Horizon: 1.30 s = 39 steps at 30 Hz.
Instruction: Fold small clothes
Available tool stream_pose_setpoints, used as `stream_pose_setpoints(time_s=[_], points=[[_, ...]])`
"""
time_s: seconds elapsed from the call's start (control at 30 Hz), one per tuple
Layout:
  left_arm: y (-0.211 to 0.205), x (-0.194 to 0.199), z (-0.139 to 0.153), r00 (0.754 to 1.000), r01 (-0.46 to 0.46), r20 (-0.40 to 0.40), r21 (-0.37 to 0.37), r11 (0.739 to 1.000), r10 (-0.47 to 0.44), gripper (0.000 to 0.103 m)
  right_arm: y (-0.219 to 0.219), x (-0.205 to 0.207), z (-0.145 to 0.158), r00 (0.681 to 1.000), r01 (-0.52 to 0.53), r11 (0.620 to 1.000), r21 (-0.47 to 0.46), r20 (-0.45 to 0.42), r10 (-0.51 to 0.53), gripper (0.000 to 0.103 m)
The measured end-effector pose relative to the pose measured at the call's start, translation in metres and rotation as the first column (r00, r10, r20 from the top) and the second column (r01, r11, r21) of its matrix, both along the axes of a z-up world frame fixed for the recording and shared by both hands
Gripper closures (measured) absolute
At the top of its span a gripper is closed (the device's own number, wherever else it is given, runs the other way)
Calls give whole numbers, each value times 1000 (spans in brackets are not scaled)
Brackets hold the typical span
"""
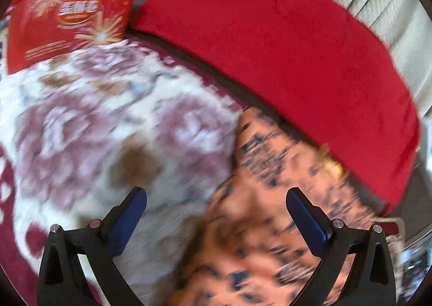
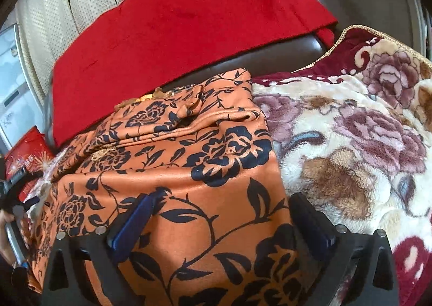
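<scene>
An orange garment (image 2: 205,171) printed with dark blue flowers is seen lying partly folded on a plush floral blanket (image 2: 364,144); in the right wrist view it fills the centre and lower left of the frame, with a folded edge running across its upper part. Behind it, across the top of the frame, a red cloth (image 2: 189,22) is draped over a dark brown leather backrest (image 2: 297,49).

The right gripper (image 2: 218,214) is held low over the garment with its jaws spread wide and nothing pinched between them. The left gripper (image 1: 216,211) is likewise shown with jaws spread and empty, above the garment's edge at lower right of its blurred view. A red snack bag (image 1: 67,14) is seen at upper left there.

The fabric is judged thin, light and limp, with a slightly smooth face, so it is likely to sag and slip unless pinched firmly. Hold is best taken at a hem or corner, through one layer only, with both corners lifted together.
</scene>
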State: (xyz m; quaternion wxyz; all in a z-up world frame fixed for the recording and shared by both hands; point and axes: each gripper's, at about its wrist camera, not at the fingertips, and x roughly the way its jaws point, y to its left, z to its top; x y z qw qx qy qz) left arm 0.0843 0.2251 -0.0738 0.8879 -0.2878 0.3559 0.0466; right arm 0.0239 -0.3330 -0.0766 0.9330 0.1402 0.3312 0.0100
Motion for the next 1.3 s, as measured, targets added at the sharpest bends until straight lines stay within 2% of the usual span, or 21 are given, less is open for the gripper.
stream_pose_setpoints(time_s=[0.07,0.17,0.27,0.33,0.37,0.4,0.47,0.5,0.6,0.67,0.77,0.83,0.87,0.97,1.0,1.03,1.07,1.13,1.17,1.2,1.3], points=[[-3,28,6,996,92,-13,-49,995,-93,1,-1,-3,0,1000,-2,1000,24,14,1,1],[-5,71,4,986,154,-59,-77,985,-158,1,-6,-3,-2,1000,-6,999,50,27,5,1],[-5,112,-12,972,188,-114,-139,972,-204,12,-8,-3,-8,999,-10,998,63,34,8,1],[-6,132,-26,965,197,-148,-136,971,-216,21,-10,-5,-8,999,-11,998,65,36,8,1],[-4,142,-38,958,193,-189,-122,973,-214,47,-9,-4,-8,999,-11,998,64,35,8,1],[-1,147,-47,954,178,-227,-96,979,-196,86,-8,-3,-8,999,-10,998,64,33,8,1],[7,150,-52,954,193,-212,-116,974,-214,92,-9,-3,-4,1000,-23,997,68,7,23,1],[8,150,-51,952,215,-198,-110,970,-233,92,-10,-3,-2,999,-31,996,81,-6,32,1],[6,149,-44,944,279,-165,-68,958,-286,92,-32,-2,12,999,-47,971,236,-16,52,2],[6,149,-37,943,300,-135,-63,952,-306,90,-43,7,32,999,-46,966,256,5,46,2],[2,152,-45,935,331,-121,-54,942,-335,52,-63,36,52,997,-76,935,345,16,75,2],[-3,148,-48,931,351,-110,7,936,-348,59,-74,63,56,995,-101,908,406,23,100,2],[-4,149,-48,931,348,-123,31,937,-342,70,-80,84,52,992,-112,892,437,0,125,2],[3,148,-41,936,323,-148,-6,946,-321,75,-89,134,16,972,-97,864,494,-138,188,4],[4,142,-35,942,307,-147,5,952,-303,75,-94,147,-2,959,-47,871,490,-221,176,23],[4,132,-26,950,288,-132,32,957,-282,75,-99,150,-7,959,-19,879,476,-241,152,42],[4,119,-14,960,270,-98,58,961,-264,73,-104,147,-3,964,-3,884,468,-235,127,46],[3,91,3,971,239,-44,63,969,-237,45,-113,129,7,969,24,868,496,-224,102,44],[1,75,9,975,224,-21,61,973,-223,20,-115,113,14,977,31,881,472,-202,74,38],[-1,56,16,978,207,13,61,976,-208,16,-116,100,18,981,32,891,453,-187,59,20],[-15,-1,26,978,191,70,66,979,-196,16,-118,43,23,988,24,889,456,-147,49,16]])
